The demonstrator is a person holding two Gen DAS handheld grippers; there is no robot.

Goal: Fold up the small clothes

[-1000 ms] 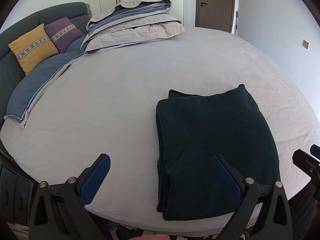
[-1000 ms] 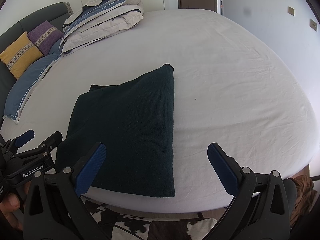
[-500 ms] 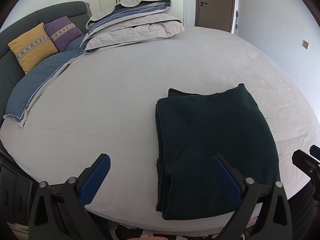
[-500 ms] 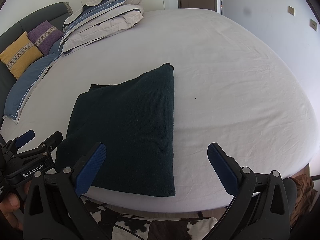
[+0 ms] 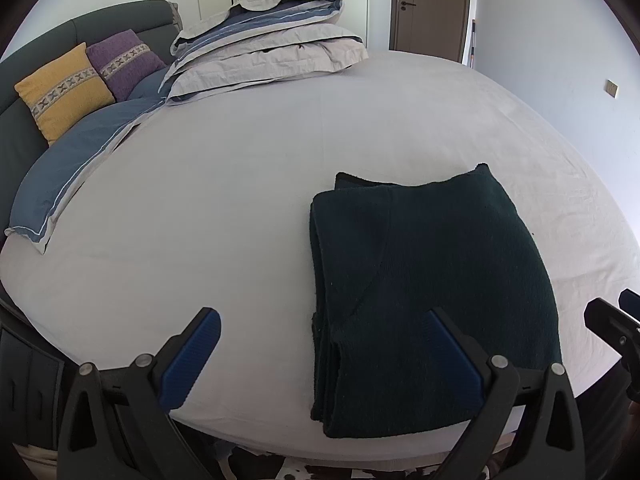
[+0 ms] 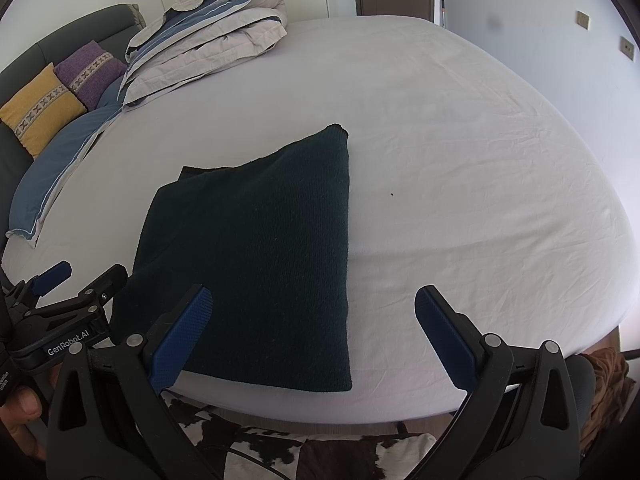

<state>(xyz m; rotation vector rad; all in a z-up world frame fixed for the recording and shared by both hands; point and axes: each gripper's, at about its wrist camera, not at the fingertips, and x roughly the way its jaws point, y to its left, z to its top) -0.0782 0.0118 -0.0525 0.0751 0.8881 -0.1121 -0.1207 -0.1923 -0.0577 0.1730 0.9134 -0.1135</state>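
Both grippers hover at the bed's near edge, jaws wide apart, holding nothing: the left gripper [image 5: 320, 344] and the right gripper [image 6: 312, 320]. The folded dark garment [image 6: 256, 248] lies flat on the white sheet [image 6: 460, 160] near that edge. Far left sit folded bedding [image 5: 264, 48] and two cushions [image 5: 64, 88].

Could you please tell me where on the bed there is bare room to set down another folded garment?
The sheet is bare right of the dark green folded garment, out to the bed's edge, and left of it up to the blue pillow. The headboard end is crowded by the folded duvet and cushions.
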